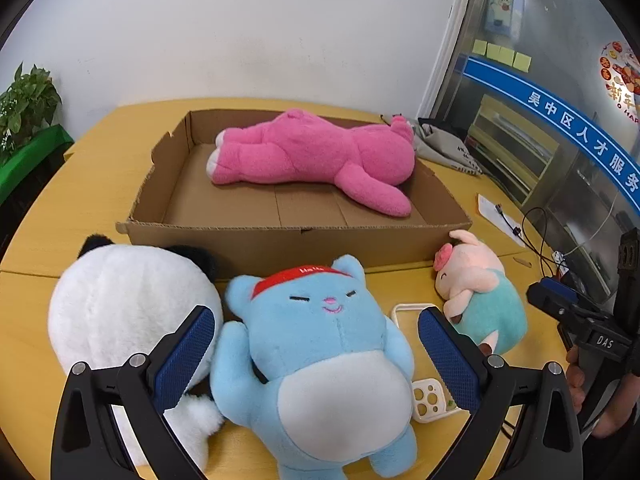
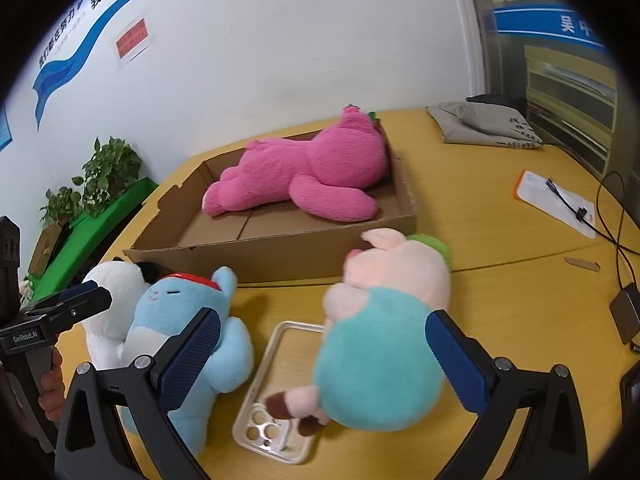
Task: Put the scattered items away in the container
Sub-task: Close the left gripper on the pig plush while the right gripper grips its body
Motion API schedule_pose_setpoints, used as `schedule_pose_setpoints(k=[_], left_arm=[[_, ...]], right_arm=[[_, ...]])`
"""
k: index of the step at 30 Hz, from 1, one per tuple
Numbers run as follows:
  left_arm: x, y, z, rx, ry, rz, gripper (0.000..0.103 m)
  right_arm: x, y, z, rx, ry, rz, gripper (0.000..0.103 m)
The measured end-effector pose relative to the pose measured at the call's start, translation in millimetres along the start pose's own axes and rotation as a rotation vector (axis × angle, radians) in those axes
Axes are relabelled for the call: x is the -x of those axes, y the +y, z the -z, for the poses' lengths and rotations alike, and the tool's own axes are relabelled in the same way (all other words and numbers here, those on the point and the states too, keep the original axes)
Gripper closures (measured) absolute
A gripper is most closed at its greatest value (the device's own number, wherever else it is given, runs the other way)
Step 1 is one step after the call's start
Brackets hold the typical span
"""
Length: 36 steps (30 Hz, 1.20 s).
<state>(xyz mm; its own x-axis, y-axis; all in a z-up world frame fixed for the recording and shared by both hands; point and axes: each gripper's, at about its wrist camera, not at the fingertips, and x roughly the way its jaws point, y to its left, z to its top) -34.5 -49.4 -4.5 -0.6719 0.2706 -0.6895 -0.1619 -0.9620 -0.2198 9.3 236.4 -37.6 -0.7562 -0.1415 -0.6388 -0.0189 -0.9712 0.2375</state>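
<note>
The left gripper [image 1: 316, 354] stands with its fingers [image 1: 186, 356] spread wide and nothing between the pads: they straddle the blue cat plush [image 1: 320, 364], which lies on its back directly under them, one pad by its raised arm and the other off its far flank. The cat's long axis runs away from the fingers, head with the red headband toward the cardboard box [image 1: 280, 240], feet toward the near edge of the bench [image 1: 24, 344], so the fingers close across its width. Whether the pads already touch the fur cannot be told.

The right gripper [image 2: 324, 358] is also wide open and empty, poised over the pink pig plush [image 2: 384, 336] in its teal outfit. The pig lies belly-down with its head toward the box, again along the line of the fingers.

Each hand is therefore nearer its own toy. A clear phone case [image 2: 276, 392] lies flat on the bench between cat and pig, partly under the pig's leg. The panda plush [image 1: 128, 312] sits pressed against the cat's other side, just beside the left finger.

Beyond the toys the box's near wall stands close behind their heads. Inside, the pink bear plush [image 1: 316, 156] lies lengthwise against the far wall, leaving the near strip of floor free.
</note>
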Motion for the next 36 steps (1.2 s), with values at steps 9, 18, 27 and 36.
schedule_pose_setpoints(k=[9, 18, 27, 36], left_arm=[[-8, -16, -5, -0.03, 0.012, 0.031, 0.0], [-25, -67, -29, -0.142, 0.042, 0.159, 0.0], [-85, -138, -64, -0.255, 0.16, 0.289, 0.0], [-159, -151, -49, -0.22, 0.349, 0.387, 0.006]], right_arm=[[-12, -40, 13, -0.106, 0.062, 0.042, 0.0], [-23, -43, 22, -0.116, 0.102, 0.017, 0.0], [-55, -35, 37, -0.032, 0.174, -0.055, 0.021], [-36, 3, 68, 0.257, 0.1, 0.023, 0.025]])
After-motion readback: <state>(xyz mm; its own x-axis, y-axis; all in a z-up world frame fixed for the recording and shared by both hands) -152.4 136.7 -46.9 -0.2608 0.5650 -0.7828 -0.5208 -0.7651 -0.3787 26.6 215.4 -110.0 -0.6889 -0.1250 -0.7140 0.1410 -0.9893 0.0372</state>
